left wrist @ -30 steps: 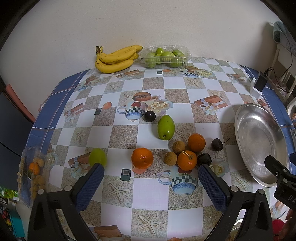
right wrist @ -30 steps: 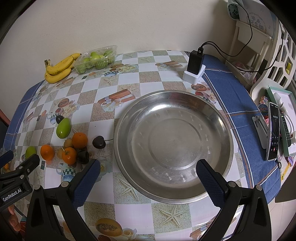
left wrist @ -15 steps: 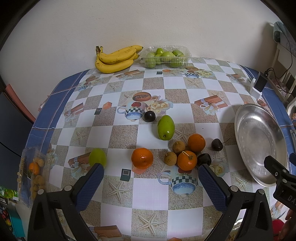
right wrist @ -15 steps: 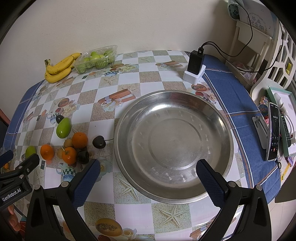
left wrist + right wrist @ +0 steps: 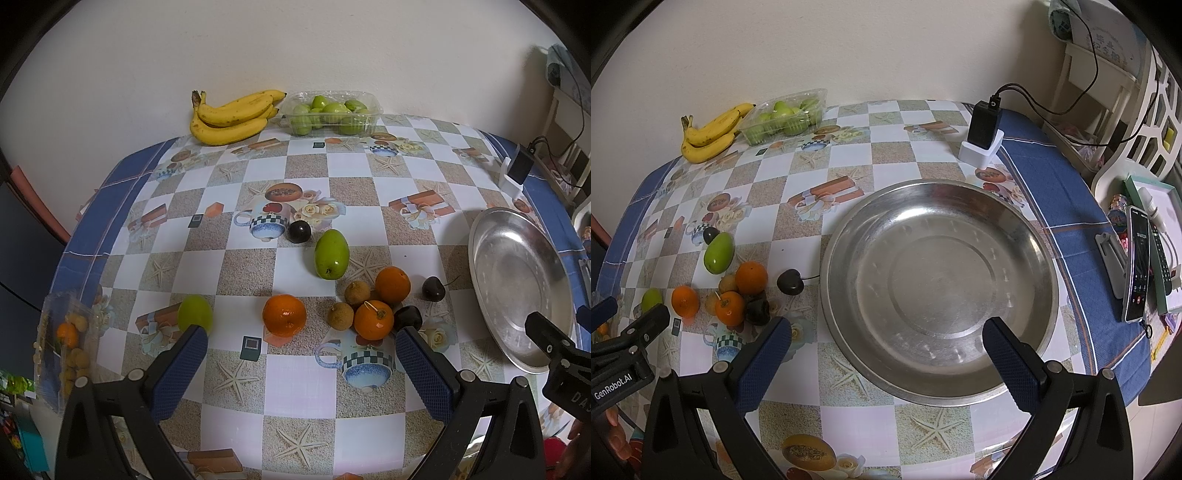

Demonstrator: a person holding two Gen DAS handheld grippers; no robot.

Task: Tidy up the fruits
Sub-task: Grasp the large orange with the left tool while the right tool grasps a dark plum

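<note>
Nothing has moved: both your left tongs (image 5: 301, 360) and right tongs (image 5: 886, 350) stay spread and empty, fruit unsorted beside the steel dish (image 5: 1030, 236).

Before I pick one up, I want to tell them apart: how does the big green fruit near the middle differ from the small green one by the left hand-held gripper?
The big green fruit is elongated and glossy dark green; the small green fruit is rounder and paler yellow-green. The big one lies near the oranges; the small one sits alone, close to the left hand-held gripper. Both rest loose on the tablecloth.
</note>
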